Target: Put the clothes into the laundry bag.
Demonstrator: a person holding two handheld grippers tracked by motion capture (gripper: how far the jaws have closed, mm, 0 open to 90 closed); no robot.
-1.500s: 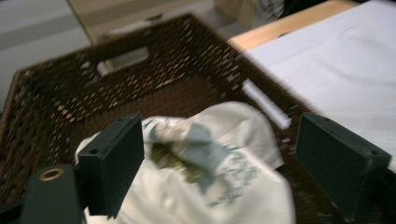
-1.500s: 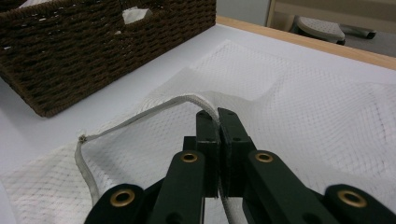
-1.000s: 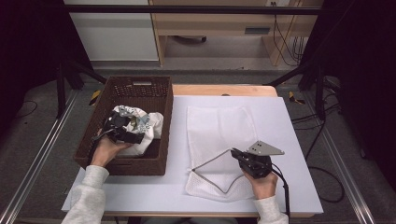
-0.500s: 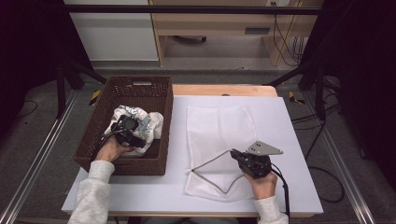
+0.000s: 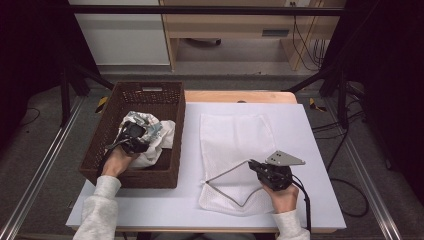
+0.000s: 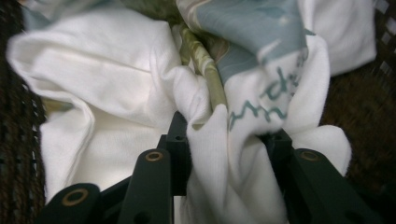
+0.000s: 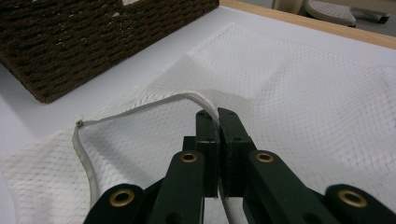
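A pile of white clothes (image 5: pixel 156 146) with teal print lies in the brown wicker basket (image 5: pixel 145 90). My left gripper (image 5: pixel 132 137) reaches into the pile. Its jaws have just been closing, and a bunched fold of the white printed cloth (image 6: pixel 233 154) is pinched between them (image 6: pixel 229 130). A white mesh laundry bag (image 5: pixel 235 135) lies flat on the white table. My right gripper (image 5: pixel 251 163) is shut on the bag's corded rim (image 7: pixel 154 105) and holds it lifted off the table, so the mouth gapes. The right gripper's jaws (image 7: pixel 217 116) meet on that rim.
The basket (image 7: pixel 93 42) stands left of the mesh bag (image 7: pixel 299 84), a narrow strip of white table top (image 5: pixel 192 150) between them. The table's wooden back edge (image 5: pixel 240 96) runs behind both. Black frame legs and cables stand on the floor at the right.
The left gripper has shifted slightly right onto the clothes pile and its jaws have drawn in around a fold of cloth. The right gripper still holds the bag's rim in the same place.
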